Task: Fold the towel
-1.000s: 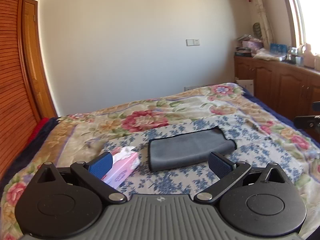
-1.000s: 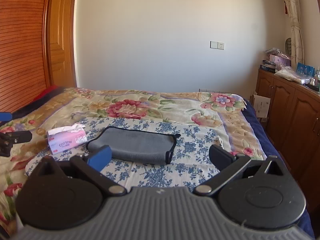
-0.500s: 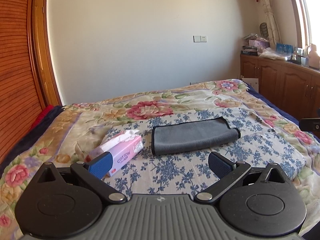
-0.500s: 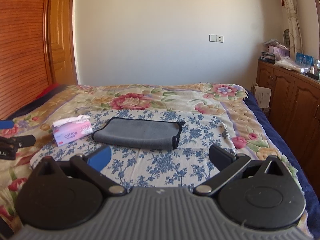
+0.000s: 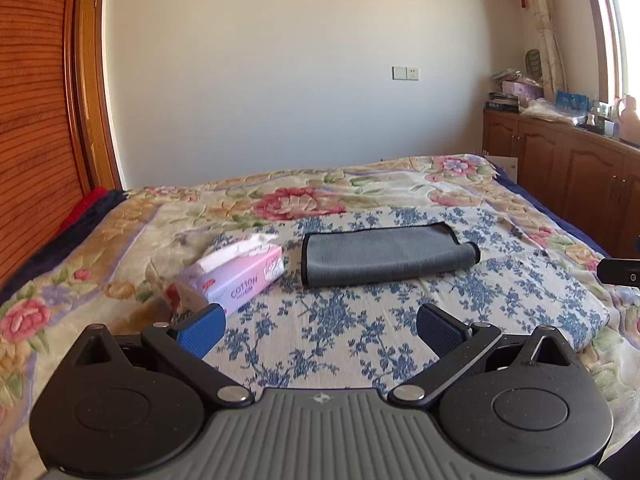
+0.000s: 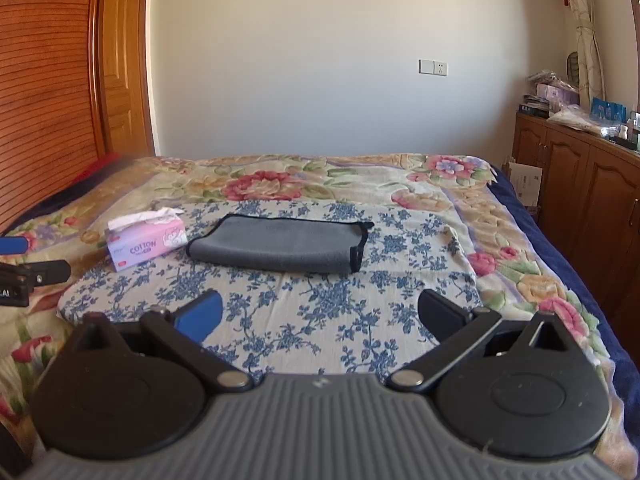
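While both the left gripper and right gripper hang spread wide and holding nothing, the folded grey towel lies on a blue-flowered cloth, 1 pink tissue box just beside it.

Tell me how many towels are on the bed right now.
1. A grey towel, already folded, lies on the blue-flowered cloth mid-bed, right of the tissue box. Both grippers, left and right, are open and apart from it. No other towel shows.
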The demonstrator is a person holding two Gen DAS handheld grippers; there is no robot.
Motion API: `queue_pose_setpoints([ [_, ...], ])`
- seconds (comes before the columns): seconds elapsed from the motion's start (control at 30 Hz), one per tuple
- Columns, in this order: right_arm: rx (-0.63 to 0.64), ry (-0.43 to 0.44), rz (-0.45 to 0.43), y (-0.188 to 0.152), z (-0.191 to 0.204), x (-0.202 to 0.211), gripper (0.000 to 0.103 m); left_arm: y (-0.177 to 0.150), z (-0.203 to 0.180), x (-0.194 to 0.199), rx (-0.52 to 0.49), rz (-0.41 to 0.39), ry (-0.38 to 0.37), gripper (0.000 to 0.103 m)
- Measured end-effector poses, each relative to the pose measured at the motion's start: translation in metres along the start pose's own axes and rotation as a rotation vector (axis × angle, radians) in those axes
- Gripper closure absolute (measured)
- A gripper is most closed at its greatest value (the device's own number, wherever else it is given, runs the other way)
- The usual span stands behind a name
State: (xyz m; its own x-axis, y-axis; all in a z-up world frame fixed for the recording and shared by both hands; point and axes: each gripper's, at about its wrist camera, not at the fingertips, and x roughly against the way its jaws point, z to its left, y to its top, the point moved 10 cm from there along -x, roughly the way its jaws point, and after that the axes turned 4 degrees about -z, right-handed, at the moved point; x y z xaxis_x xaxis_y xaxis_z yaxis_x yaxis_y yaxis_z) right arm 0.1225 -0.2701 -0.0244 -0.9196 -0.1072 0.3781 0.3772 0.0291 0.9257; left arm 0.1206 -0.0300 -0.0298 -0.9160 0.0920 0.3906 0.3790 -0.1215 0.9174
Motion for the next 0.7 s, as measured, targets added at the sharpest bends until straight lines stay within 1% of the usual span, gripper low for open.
queue_pose_setpoints([
  [0.13,-0.002,-0.004,-0.002,-0.004,-0.001,0.001,0.000,-0.007,0.003,-0.001,-0.003,0.001,0.006,0.000],
  [0.37,-0.006,-0.019,-0.023,-0.007,-0.004,0.003,0.000,-0.016,0.008,-0.003,-0.011,-0.022,0.018,0.000],
  [0.7,-0.016,-0.043,-0.066,-0.007,-0.007,0.003,0.000,-0.019,0.013,0.000,-0.001,-0.079,0.025,0.000],
])
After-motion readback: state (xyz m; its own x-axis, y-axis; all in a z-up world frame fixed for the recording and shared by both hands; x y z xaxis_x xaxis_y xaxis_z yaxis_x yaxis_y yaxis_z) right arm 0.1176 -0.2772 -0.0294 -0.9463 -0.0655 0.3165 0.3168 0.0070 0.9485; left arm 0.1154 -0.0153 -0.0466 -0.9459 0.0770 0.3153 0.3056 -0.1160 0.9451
